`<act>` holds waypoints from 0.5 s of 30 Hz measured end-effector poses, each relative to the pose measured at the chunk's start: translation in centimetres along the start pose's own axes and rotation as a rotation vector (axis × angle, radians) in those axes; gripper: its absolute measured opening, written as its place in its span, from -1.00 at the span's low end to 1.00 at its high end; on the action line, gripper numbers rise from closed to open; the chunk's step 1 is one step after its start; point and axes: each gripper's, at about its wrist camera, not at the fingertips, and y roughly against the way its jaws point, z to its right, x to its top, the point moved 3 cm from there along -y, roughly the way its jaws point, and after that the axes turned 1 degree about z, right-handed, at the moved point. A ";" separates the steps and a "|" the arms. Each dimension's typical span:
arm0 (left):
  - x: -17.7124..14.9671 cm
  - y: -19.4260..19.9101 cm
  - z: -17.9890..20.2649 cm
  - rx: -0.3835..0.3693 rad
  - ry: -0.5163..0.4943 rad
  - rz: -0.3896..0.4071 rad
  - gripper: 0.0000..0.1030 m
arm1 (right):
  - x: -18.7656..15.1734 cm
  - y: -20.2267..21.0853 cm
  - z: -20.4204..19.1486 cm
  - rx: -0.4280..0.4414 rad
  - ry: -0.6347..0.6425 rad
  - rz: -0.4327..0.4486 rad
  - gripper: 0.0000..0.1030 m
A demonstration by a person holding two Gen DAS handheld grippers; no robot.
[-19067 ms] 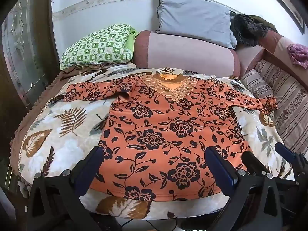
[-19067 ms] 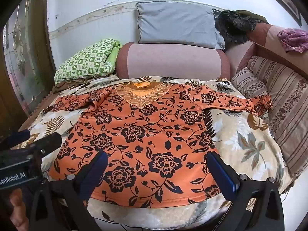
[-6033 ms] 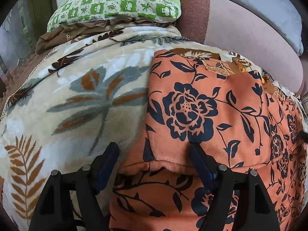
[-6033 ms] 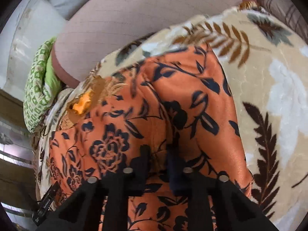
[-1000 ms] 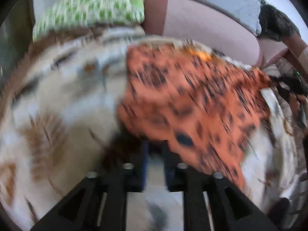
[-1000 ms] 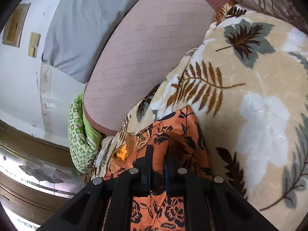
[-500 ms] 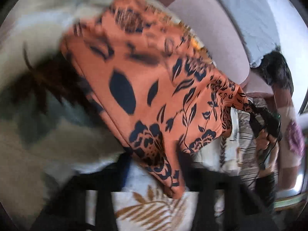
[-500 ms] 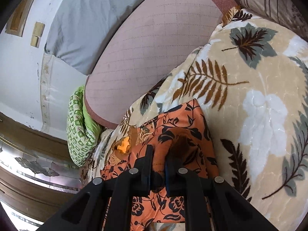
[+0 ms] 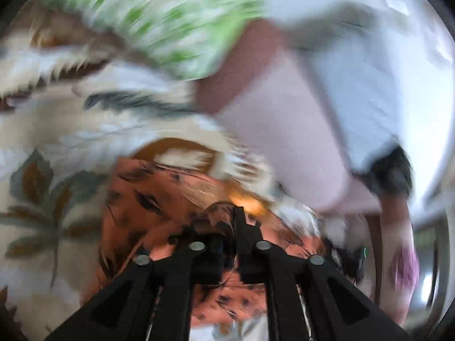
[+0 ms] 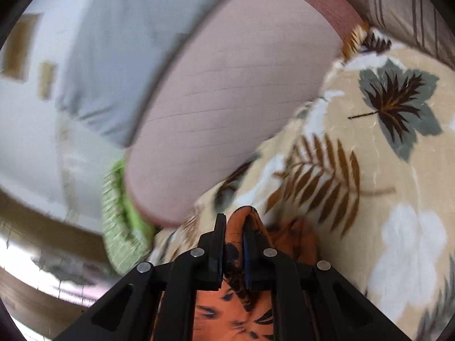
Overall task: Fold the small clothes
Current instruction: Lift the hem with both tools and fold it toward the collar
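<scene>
The orange top with black flowers (image 9: 142, 199) lies folded on the leaf-print bedspread (image 9: 57, 142); the left wrist view is badly blurred. My left gripper (image 9: 229, 224) sits low over the top near its pale orange neckline. Its jaws are opening, and a dark fold of the cloth still stands in the narrow gap between them. In the right wrist view my right gripper (image 10: 233, 227) pinches a raised ridge of the same orange top (image 10: 227, 312). Its jaws are opening slightly, but the pads still touch the cloth. More cloth bunches to the right of its fingers.
A pink bolster (image 10: 241, 85) runs along the far edge of the bed, with a grey pillow (image 10: 128, 56) behind it. A green checked pillow (image 9: 156, 14) lies at the back left. A striped cushion (image 10: 412, 5) borders the bedspread (image 10: 369, 199) on the right.
My left gripper has swung across the bed with the cloth, from the top's near edge to its neckline. My right gripper has sunk nearer the bedspread, and less of the top shows ahead of it.
</scene>
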 end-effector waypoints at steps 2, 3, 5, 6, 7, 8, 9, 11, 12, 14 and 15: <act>0.5 -1.6 -3.6 0.147 0.083 0.013 -0.37 | -0.7 -2.0 1.1 -0.060 0.009 -0.056 0.59; 0.4 -1.6 -4.6 0.169 0.079 0.029 -0.33 | -1.0 -2.2 1.2 -0.066 0.027 -0.062 0.81; -0.6 -0.7 -6.3 0.181 0.060 0.061 -0.21 | -1.6 -1.2 1.8 -0.052 0.062 -0.023 0.82; -1.3 -0.3 -6.6 0.198 0.047 0.061 -0.18 | -1.8 -0.5 2.0 -0.047 0.066 0.000 0.82; -1.9 0.1 -6.6 0.198 0.021 0.062 -0.17 | -2.1 0.6 2.2 -0.048 0.077 0.026 0.82; -2.6 1.0 -6.3 0.200 -0.020 0.065 -0.14 | -2.6 1.7 2.5 -0.046 0.092 0.031 0.82; -3.2 1.7 -6.1 0.197 -0.046 0.073 -0.02 | -3.0 2.3 2.7 -0.043 0.100 0.029 0.83; -4.4 3.4 -5.3 0.185 -0.133 0.087 0.30 | -4.5 3.8 3.1 -0.069 0.138 0.011 0.82; -4.8 3.8 -4.9 0.188 -0.170 0.088 0.39 | -5.6 4.5 3.3 -0.079 0.174 -0.013 0.82; -6.3 3.5 -4.6 0.209 -0.258 0.070 0.42 | -7.5 4.8 3.6 -0.076 0.217 -0.068 0.82; -6.7 2.8 -4.6 0.221 -0.271 0.042 0.42 | -8.5 4.6 3.9 -0.078 0.230 -0.100 0.82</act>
